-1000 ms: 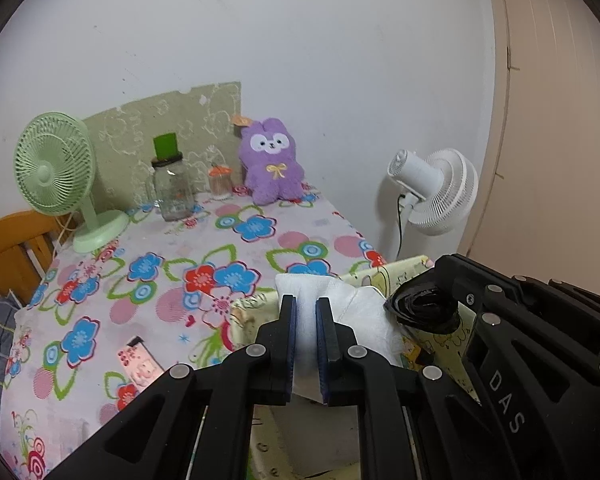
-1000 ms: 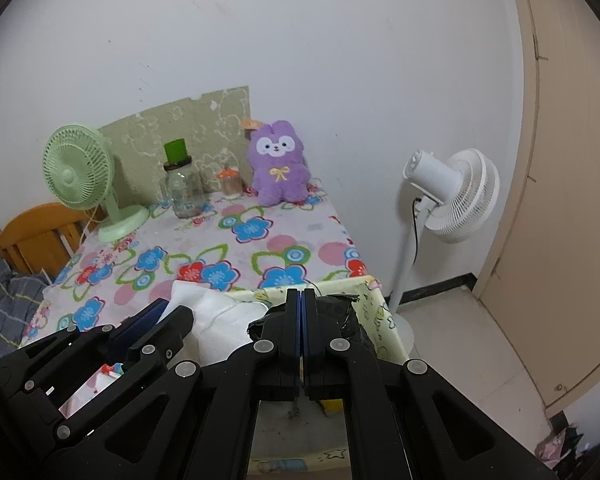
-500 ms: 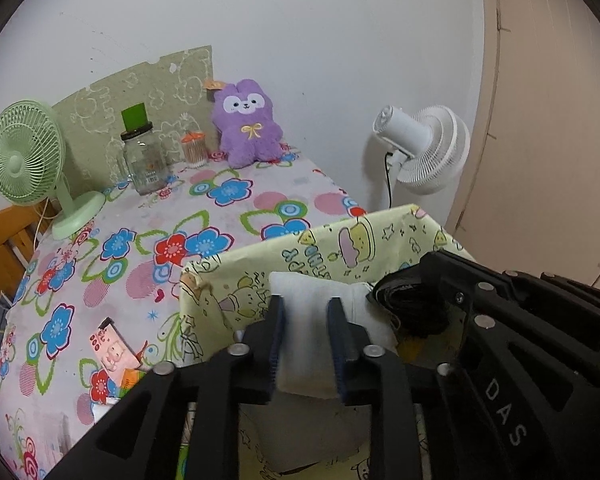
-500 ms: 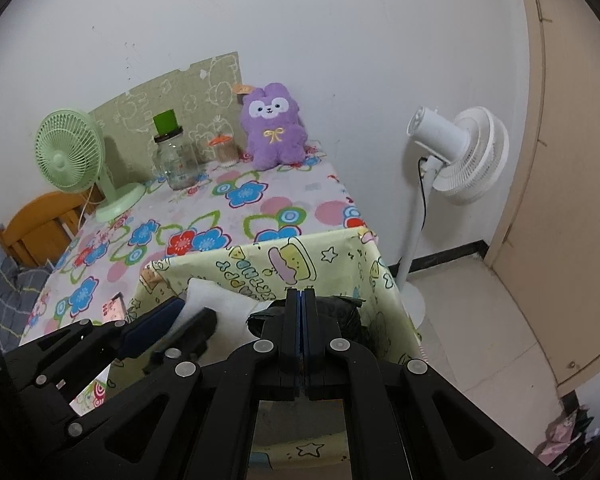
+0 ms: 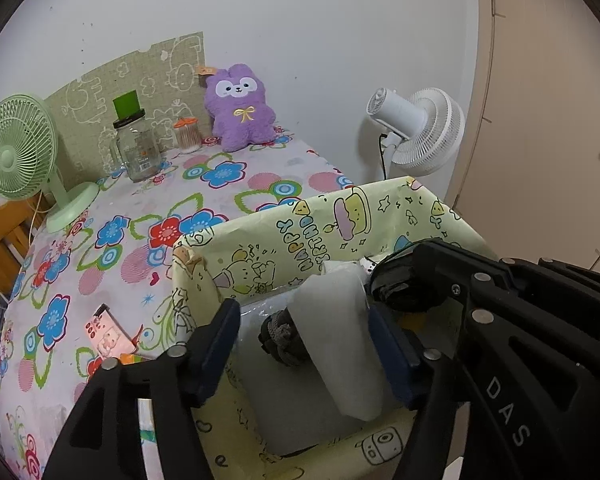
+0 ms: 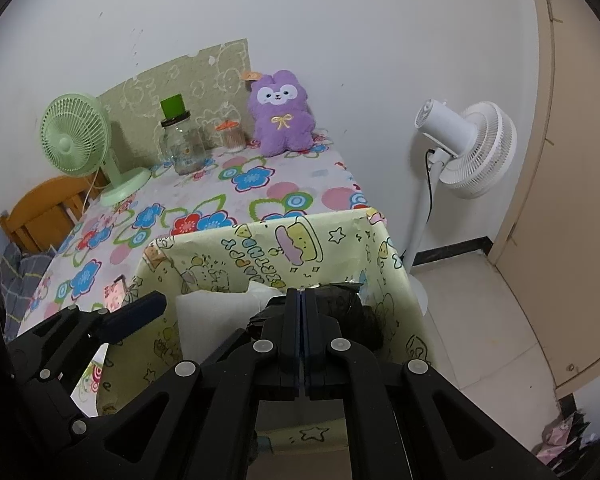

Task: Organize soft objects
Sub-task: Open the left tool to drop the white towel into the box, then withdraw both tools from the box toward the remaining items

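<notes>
Cloth and black item over the box

The left gripper (image 5: 304, 344) had wide fingers beside a white cloth (image 5: 336, 344) at frame centre; the right gripper (image 6: 302, 320) pinched a black item (image 6: 340, 304) above the box (image 6: 260, 264).

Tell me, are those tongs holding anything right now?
Left tongs are open around a white folded cloth, gripping nothing. Right tongs pinch a black item by its top edge.

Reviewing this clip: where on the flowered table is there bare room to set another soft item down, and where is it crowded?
Bare cloth runs mid-table, bordered by the green fan, the glass jar and the yellow box. Crowded: the back edge, with the small jar and purple plush, and inside the box, where the open left gripper flanks the white cloth.
</notes>
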The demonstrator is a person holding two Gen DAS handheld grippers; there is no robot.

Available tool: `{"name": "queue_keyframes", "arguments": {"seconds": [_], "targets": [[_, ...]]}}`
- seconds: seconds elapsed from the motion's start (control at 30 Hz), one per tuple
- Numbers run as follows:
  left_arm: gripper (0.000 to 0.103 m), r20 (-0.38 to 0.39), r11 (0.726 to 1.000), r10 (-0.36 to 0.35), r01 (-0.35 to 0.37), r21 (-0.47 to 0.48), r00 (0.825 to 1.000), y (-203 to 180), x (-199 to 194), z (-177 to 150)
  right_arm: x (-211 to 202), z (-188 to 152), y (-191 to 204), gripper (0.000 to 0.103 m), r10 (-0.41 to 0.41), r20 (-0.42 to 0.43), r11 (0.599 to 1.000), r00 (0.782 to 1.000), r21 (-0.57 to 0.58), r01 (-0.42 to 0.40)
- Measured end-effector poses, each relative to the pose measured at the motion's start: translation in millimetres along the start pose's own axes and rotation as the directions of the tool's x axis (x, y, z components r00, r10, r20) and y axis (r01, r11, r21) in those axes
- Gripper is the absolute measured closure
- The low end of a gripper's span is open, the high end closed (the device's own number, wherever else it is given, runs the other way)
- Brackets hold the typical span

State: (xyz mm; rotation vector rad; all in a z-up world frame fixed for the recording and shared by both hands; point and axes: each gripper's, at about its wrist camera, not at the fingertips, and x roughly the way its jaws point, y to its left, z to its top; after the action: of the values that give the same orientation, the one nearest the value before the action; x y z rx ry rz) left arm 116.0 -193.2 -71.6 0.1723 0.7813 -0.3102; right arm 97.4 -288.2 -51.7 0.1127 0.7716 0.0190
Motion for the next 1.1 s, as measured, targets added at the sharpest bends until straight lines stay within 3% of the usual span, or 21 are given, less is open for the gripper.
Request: {"name": "queue_keyframes", "arguments": {"seconds": [0.37, 0.8, 0.87, 0.93, 1.0, 1.1], "targets": [[0.018, 0.019, 1.0, -0.009, 0.009, 0.019, 1.0, 3, -18, -9, -7, -8, 8, 0.099, -0.034, -0.035, 0.999, 0.999, 0.011, 0.035], [0.016, 0.03, 0.999, -0.017, 0.016, 0.035, 0.999, 6, -35, -22, -21, -18, 18, 0.097, -0.063, -0.043, 0.998, 0.997, 0.004, 0.063], [0.015, 0.029, 0.999, -0.017, 0.016, 0.031, 0.999, 8, -37, -25, -22, -20, 19, 0.08, -0.072, -0.053, 0.997, 0.996, 0.015, 0.073], [0.014, 0.036, 1.0, 0.001, -0.002, 0.029, 0.999, 10, -39, -26, -24, -21, 19, 0.044, -0.066, -0.045, 0.997, 0.997, 0.04, 0.068], [0.013, 0.044, 1.0, -0.019, 0.019, 0.018, 0.999, 14, -43, -27, -31, -24, 22, 0.03, -0.045, -0.012, 0.998, 0.999, 0.042, 0.045], [0.013, 0.049, 1.0, -0.018, 0.017, 0.011, 0.999, 18, -47, -28, -39, -26, 30, 0.028, -0.057, 0.022, 0.998, 0.998, 0.027, 0.056]]}}
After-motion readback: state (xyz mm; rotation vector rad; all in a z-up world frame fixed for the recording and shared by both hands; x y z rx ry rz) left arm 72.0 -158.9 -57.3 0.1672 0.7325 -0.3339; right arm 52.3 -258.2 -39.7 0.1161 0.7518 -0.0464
